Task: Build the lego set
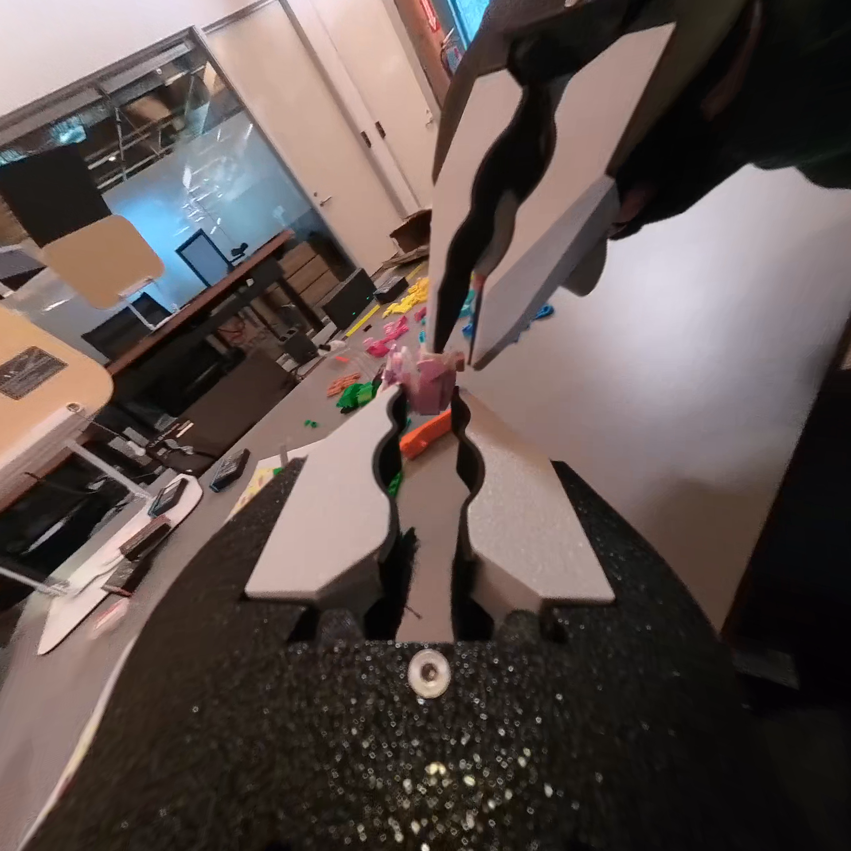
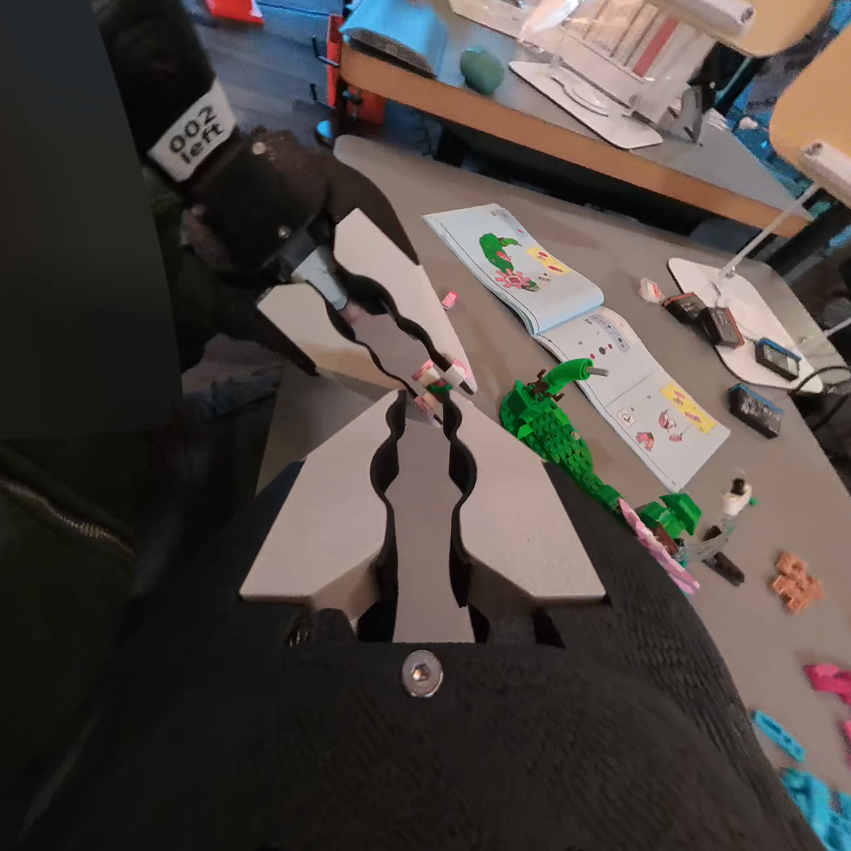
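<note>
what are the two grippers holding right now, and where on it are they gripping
Both pinch one small pink and white lego piece above the table: the left gripper at one end, the right gripper at the opposite end.

Left tool (image 1: 426, 396) gripping pink lego piece (image 1: 426, 384) — right tool (image 1: 453, 354) touching it

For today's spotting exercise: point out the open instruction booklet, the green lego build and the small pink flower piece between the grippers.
Instruction booklet (image 2: 543, 294): right wrist view, on its upper left page.
Green lego build (image 2: 539, 421): right wrist view, on its studded body.
Pink flower piece (image 1: 430, 382): left wrist view, on its pink petals.
</note>
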A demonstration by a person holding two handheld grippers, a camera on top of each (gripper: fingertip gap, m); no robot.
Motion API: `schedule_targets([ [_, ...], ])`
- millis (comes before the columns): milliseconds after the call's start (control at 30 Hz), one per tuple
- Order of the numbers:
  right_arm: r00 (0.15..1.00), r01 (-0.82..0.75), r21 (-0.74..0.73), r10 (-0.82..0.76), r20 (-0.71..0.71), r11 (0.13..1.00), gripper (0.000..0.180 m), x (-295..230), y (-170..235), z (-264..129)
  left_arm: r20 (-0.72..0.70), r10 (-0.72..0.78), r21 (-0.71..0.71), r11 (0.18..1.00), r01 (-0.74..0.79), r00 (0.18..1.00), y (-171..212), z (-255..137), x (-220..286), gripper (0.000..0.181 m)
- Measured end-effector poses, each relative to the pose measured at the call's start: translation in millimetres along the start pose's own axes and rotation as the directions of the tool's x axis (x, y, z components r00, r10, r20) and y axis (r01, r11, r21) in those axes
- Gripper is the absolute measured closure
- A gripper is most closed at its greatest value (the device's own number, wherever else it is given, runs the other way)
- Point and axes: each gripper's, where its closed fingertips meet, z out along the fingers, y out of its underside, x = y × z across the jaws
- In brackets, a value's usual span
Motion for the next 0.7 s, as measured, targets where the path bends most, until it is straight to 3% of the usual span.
schedule_targets([
  [200, 0.985, 0.170, -0.061, -0.168, 0.040, 0.984, 0.167, -7, 1, -7, -0.106, 0.001, 0.031, 1.000, 0.002, 0.994, -2, -3, 12, 0.164],
  [700, 0.976, 0.197, -0.138, -0.181, 0.122, 0.971, 0.165, -21, 2, -12, -0.152, 0.078, 0.087, 0.994, -0.065, 0.985, -10, -6, 26, 0.164],
])
